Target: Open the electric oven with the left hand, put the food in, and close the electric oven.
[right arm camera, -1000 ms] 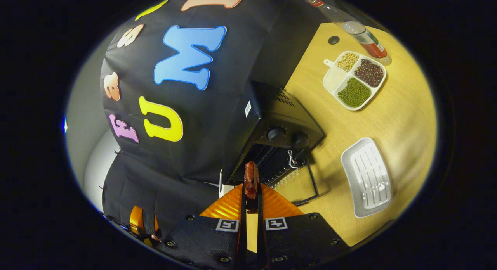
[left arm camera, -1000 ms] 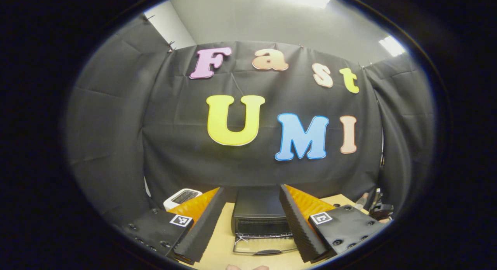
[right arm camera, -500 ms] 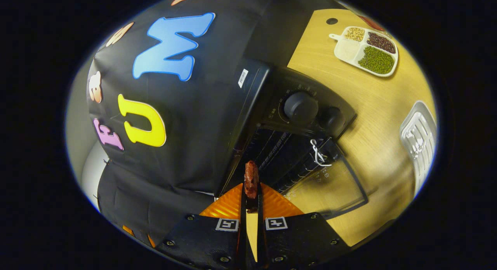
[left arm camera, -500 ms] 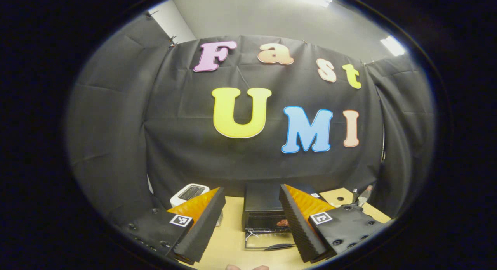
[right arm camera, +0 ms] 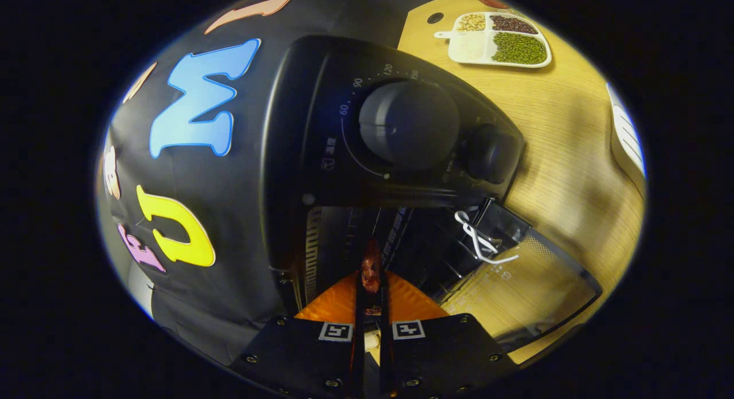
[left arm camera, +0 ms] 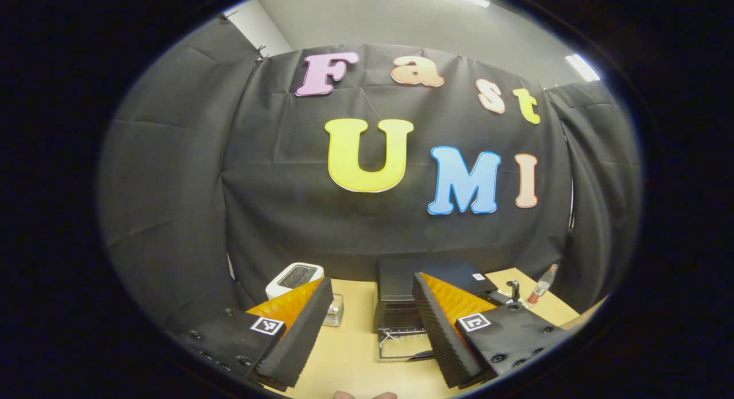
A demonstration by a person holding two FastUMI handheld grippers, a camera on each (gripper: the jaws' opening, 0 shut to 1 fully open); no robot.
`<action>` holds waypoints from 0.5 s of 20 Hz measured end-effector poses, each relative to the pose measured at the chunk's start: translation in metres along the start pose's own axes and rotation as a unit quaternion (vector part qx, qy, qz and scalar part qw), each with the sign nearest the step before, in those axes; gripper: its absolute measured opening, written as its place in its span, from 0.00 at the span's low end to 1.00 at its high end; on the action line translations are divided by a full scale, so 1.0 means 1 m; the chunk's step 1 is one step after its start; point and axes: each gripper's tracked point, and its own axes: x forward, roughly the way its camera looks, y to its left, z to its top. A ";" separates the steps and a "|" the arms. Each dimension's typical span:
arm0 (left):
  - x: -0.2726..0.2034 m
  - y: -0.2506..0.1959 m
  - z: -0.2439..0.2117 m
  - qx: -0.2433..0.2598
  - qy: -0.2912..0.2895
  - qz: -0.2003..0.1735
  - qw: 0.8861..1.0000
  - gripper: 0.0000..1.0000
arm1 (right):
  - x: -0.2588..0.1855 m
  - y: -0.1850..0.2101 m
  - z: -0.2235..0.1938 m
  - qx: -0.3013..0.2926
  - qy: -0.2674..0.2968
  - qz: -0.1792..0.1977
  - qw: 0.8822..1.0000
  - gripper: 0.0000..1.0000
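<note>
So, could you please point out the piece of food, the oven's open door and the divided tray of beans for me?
piece of food [right arm camera: 371, 268], right gripper view, on its reddish upper end.
oven door [right arm camera: 527, 290], right gripper view, on its glass pane.
divided tray of beans [right arm camera: 467, 48], right gripper view, on its bare white compartment.

Off to my left on the wooden table [left arm camera: 355, 353]: white toaster [left arm camera: 293, 278], small clear container [left arm camera: 334, 310] just beside it. Far right: red-capped bottle [left arm camera: 541, 284]. Divided tray of beans [right arm camera: 496, 39] and white ridged tray [right arm camera: 626, 140] sit well apart.
</note>
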 end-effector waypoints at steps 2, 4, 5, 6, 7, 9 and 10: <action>0.003 0.002 -0.004 0.000 0.003 0.000 1.000 0.99 | 0.006 -0.003 0.006 0.017 -0.010 -0.018 1.000 0.11; 0.004 0.001 -0.009 -0.003 0.008 -0.002 1.000 0.95 | 0.009 -0.007 0.009 0.017 -0.017 -0.044 0.999 0.14; 0.005 0.001 -0.010 -0.004 0.010 -0.001 1.000 0.95 | 0.009 -0.011 0.008 0.005 -0.017 -0.059 0.998 0.15; 0.007 0.001 -0.011 -0.002 0.008 0.002 1.000 0.99 | 0.004 -0.014 0.011 -0.005 -0.015 -0.070 0.997 0.19; 0.008 0.000 -0.011 -0.002 0.006 0.001 1.000 0.99 | 0.004 -0.017 0.011 -0.016 -0.013 -0.081 0.997 0.21; 0.010 -0.006 -0.008 -0.003 0.003 -0.003 1.000 0.94 | 0.000 -0.023 0.012 -0.047 -0.007 -0.102 0.994 0.30; 0.010 -0.008 -0.006 -0.004 0.000 -0.005 1.000 0.99 | -0.006 -0.023 0.013 -0.060 -0.002 -0.108 0.992 0.42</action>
